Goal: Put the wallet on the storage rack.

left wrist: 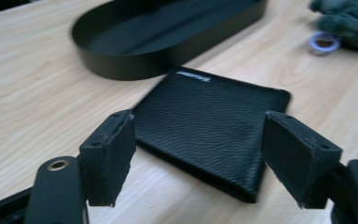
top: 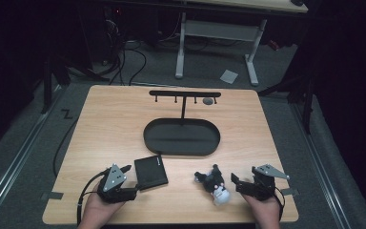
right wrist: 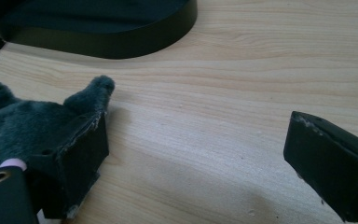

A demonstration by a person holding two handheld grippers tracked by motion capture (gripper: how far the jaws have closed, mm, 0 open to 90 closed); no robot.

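Two things sit at the near edge of the light wooden table, and I judge neither has been picked up yet: a flat black leather wallet on my left and a small dark grey plush toy with a white end on my right.

Left gripper: jaws wide. In the left gripper view they stand either side of the wallet's near corner, apart from it; the wallet lies flat on the wood, closed, with a small pale logo at its far edge. Nothing gripped.

Right gripper: jaws wide too. In the right gripper view the plush toy lies at one jaw, close against it or touching, I cannot tell which; the other jaw is well apart over bare wood. Nothing gripped.

Container: the shallow black oval tray sits mid-table, beyond both things. From the high view its floor looks bare; I see nothing lying in it. A thin black T-shaped rack with small pegs rises from its far side, and a small grey thing sits at the bar, too small to name.

Progress, as I read it: early. Both grasps are lined up but not made, so closing on each thing, lifting and placing it are all left.
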